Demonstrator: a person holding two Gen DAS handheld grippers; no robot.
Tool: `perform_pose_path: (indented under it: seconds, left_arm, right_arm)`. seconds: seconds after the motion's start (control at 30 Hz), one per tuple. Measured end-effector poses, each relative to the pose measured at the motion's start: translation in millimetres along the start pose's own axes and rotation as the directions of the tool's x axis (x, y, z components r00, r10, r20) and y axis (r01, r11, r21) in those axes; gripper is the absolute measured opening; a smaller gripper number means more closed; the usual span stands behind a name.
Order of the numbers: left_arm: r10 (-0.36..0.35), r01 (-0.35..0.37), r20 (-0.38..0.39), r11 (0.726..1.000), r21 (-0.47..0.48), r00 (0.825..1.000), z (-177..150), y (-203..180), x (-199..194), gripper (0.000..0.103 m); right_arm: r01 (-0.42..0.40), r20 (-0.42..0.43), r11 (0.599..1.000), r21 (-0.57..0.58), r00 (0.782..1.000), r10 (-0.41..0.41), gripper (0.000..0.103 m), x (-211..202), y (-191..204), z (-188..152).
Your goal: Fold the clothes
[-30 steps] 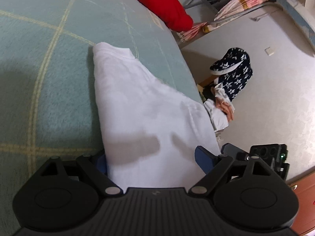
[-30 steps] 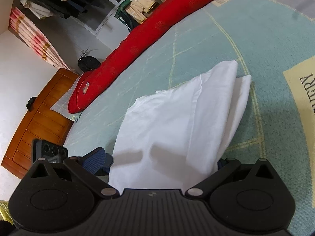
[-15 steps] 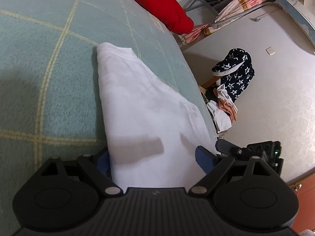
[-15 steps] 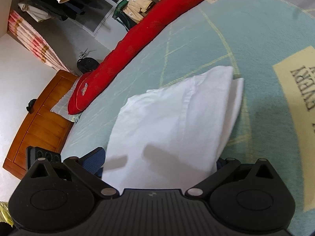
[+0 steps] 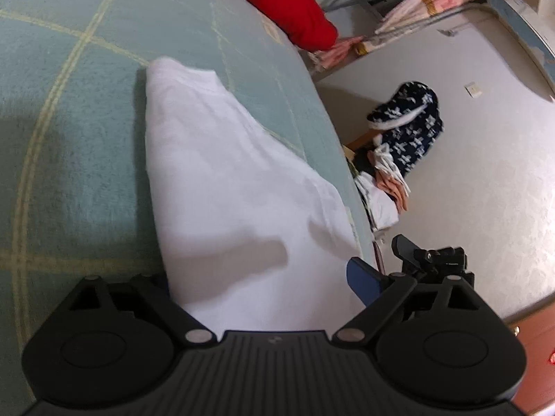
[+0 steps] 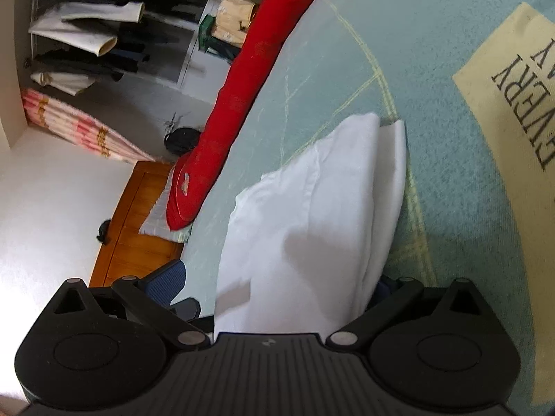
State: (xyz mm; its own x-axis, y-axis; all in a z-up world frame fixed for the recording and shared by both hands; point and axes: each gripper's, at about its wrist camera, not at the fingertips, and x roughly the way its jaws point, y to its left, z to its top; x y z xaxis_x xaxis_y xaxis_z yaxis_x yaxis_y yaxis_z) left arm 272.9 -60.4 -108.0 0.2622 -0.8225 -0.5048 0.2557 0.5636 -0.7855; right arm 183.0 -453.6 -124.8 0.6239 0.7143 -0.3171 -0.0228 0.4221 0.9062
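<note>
A folded white garment point(image 5: 222, 180) lies on the teal bedspread point(image 5: 69, 138) near the bed's edge; it also shows in the right wrist view point(image 6: 312, 228). My left gripper point(image 5: 260, 277) is open, and the near end of the garment lies between its fingers. Its right blue pad point(image 5: 364, 279) shows; the left one is hidden by cloth. My right gripper point(image 6: 277, 284) is open, with the garment's other near end draped between its fingers. Its left blue pad point(image 6: 166, 280) shows beside the cloth.
A long red pillow point(image 6: 242, 86) lies along the bed's far side. A wooden cabinet point(image 6: 138, 228), hanging clothes point(image 6: 86, 34) and a pile of clothes on the floor point(image 5: 399, 145) lie beyond the bed. A cream printed patch point(image 6: 513, 104) is on the bedspread.
Both grippers have tilted and shifted a little, and the garment's far end has moved with the pull. The jaws stay wide with cloth between them.
</note>
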Motion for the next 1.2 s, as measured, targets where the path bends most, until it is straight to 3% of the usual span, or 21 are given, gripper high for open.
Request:
perform_pose_path:
  seconds: [0.1,0.27,0.67,0.83,1.07,1.2]
  left_arm:
    - [-0.047,0.047,0.02,0.999,-0.015,0.999,-11,8,-9,0.09]
    - [-0.084,0.087,0.046,0.994,-0.064,0.995,-4,5,-9,0.088]
    - [-0.084,0.081,0.117,0.996,0.033,0.99,-8,-27,-31,0.088]
    - [-0.054,0.047,0.146,0.998,0.05,0.988,-16,-28,-51,0.088]
    - [-0.031,0.044,0.127,0.994,-0.102,0.991,-22,18,-57,0.088]
    - [-0.041,0.059,0.128,0.987,-0.146,0.991,-12,29,-46,0.088]
  right_arm:
    - [-0.026,-0.028,1.0,-0.01,0.999,0.026,0.103,-6,0,-10]
    - [-0.089,0.003,0.995,0.036,0.996,0.089,0.103,-12,-3,-9]
    - [-0.095,0.023,0.994,-0.051,0.995,0.096,0.103,-17,29,-17]
    - [-0.085,0.008,0.992,-0.094,0.996,0.086,0.103,-14,48,-26]
    - [-0.04,-0.04,0.999,0.021,0.998,0.041,0.103,2,27,-44]
    - [-0.085,-0.009,0.992,0.09,0.996,0.086,0.103,8,10,-40]
